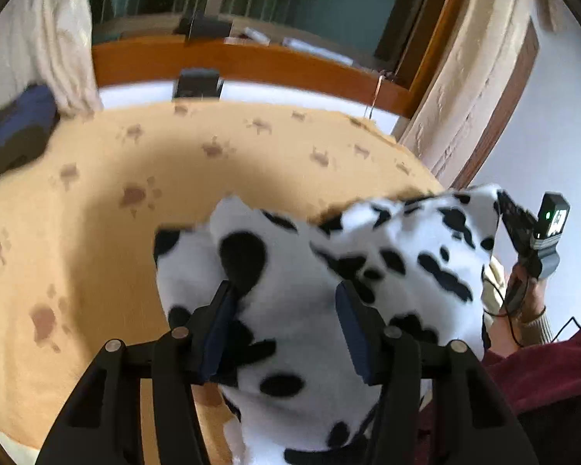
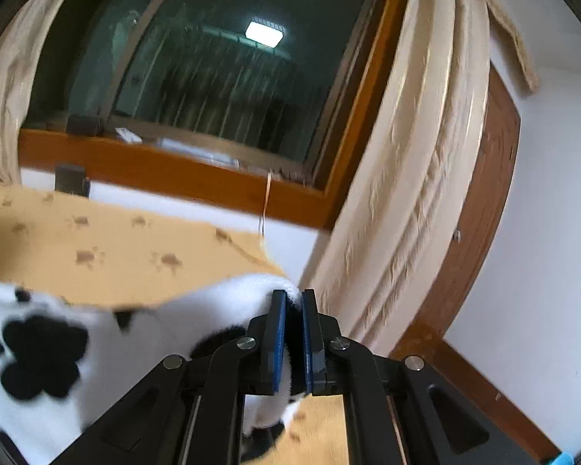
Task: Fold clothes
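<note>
Right tongs point(image 2: 293, 333) clenched on an edge of the cow-print fleece point(image 1: 302, 310); left tongs point(image 1: 286, 321) spread wide, fleece bulging between the pads, no pinch. Fleece hangs lifted over the paw-print cover point(image 1: 97, 178). Risk: one-sided hold, so the free side sags and bunches. A hand point(image 1: 523, 298) at 3 o'clock; curtain point(image 2: 406, 178) and window point(image 2: 220, 62) beyond at 12, well apart.

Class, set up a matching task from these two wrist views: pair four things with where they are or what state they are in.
Things:
1. right gripper
2. left gripper
3. paw-print blanket
4. curtain

States:
A. spread flat under the garment
B. hanging beside the window
C. fingers wide apart around spotted fleece
D. pinched shut on a fleece edge

Pairs: 1-D, 2-C, 3-A, 4-B
</note>
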Action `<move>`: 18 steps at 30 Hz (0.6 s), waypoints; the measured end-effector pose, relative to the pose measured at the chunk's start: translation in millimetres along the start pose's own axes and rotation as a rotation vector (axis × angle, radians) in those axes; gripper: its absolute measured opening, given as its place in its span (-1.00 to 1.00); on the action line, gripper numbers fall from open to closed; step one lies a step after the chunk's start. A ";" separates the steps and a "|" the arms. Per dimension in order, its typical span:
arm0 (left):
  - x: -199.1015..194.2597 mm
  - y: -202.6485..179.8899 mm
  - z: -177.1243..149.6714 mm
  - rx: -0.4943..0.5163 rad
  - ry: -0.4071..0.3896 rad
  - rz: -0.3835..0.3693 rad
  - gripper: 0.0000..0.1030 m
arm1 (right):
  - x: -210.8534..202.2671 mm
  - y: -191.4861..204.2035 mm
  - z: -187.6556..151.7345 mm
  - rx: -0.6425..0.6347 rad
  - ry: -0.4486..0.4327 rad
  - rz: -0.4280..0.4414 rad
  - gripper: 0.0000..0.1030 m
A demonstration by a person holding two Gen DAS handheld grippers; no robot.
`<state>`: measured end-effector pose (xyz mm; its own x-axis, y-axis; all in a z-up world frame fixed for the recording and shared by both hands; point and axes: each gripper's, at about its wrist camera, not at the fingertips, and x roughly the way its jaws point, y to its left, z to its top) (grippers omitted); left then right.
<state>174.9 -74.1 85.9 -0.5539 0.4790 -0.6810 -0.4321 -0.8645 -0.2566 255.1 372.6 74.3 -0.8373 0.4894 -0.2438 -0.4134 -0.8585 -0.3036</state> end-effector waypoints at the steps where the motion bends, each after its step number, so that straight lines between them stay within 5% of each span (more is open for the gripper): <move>1: -3.6 -1.4 6.8 0.015 -0.015 0.004 0.12 | 0.3 -2.2 -3.3 0.006 0.008 0.001 -0.83; 6: 5.5 -18.0 61.0 0.167 -0.026 0.007 0.14 | 2.0 -13.0 -20.0 0.039 0.047 0.005 -0.83; 12: 121.7 -48.1 76.5 0.387 0.333 -0.051 0.36 | 6.7 -14.9 -24.6 0.060 0.050 0.028 -0.83; 18: 191.5 -62.0 47.0 0.494 0.568 -0.057 0.36 | 14.1 -19.1 -29.7 0.072 0.058 0.042 -0.83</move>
<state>62.2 78.4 3.6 -0.1267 0.2531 -0.9591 -0.7922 -0.6077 -0.0557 261.8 400.5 49.2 -0.8332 0.4586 -0.3088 -0.4044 -0.8864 -0.2253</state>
